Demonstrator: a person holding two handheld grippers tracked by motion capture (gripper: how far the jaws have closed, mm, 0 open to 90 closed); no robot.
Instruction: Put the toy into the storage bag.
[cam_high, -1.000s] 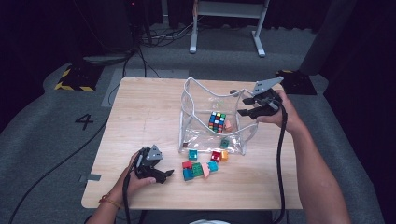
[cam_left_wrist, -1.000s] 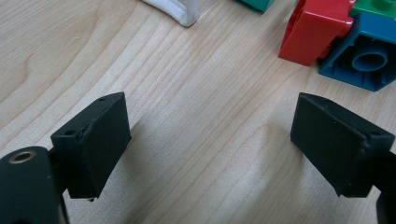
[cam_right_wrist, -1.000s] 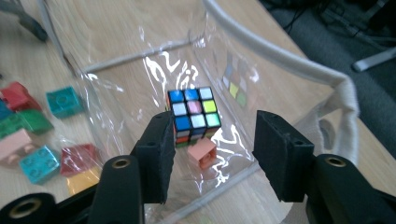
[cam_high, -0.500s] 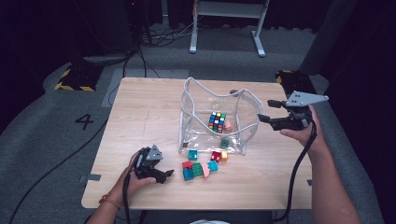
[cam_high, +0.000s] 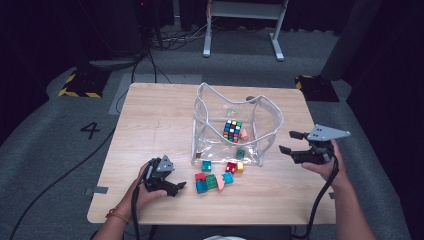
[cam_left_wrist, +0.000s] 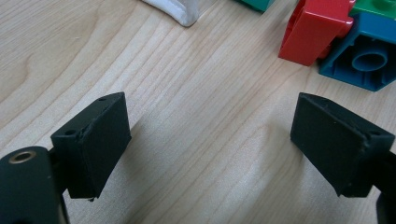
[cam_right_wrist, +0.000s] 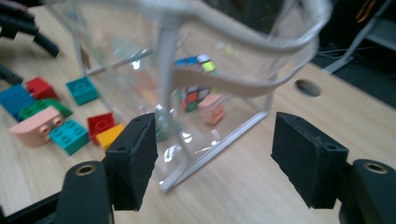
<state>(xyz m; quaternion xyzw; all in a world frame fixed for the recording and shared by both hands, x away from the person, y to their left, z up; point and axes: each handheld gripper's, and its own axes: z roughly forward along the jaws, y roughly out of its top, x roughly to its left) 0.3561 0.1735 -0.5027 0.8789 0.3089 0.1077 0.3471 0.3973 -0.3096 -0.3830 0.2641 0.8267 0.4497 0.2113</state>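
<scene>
A clear plastic bag (cam_high: 216, 137) with white trim stands open in the middle of the wooden table (cam_high: 150, 120). Inside it lie a Rubik's cube (cam_high: 232, 130) and a few small blocks. Several loose coloured blocks (cam_high: 216, 178) lie just in front of it. My left gripper (cam_high: 179, 189) rests low on the table left of those blocks, open and empty, and a red block (cam_left_wrist: 315, 30) lies just ahead of its jaws. My right gripper (cam_high: 287, 142) hovers right of the bag. Its jaws have just been opening and hold nothing. It faces the bag's corner (cam_right_wrist: 187, 158), with the cube (cam_right_wrist: 194, 93) behind the plastic.
The table's right edge (cam_high: 320, 165) lies under my right hand. A round hole (cam_right_wrist: 308, 87) pierces the tabletop behind the bag. A white metal stand (cam_high: 242, 30), cables and a black and yellow striped block (cam_high: 77, 85) sit on the grey floor beyond.
My right gripper has left the bag's upper right rim, moved right and down toward the near side, and its jaws have spread. The left gripper has stayed put.
</scene>
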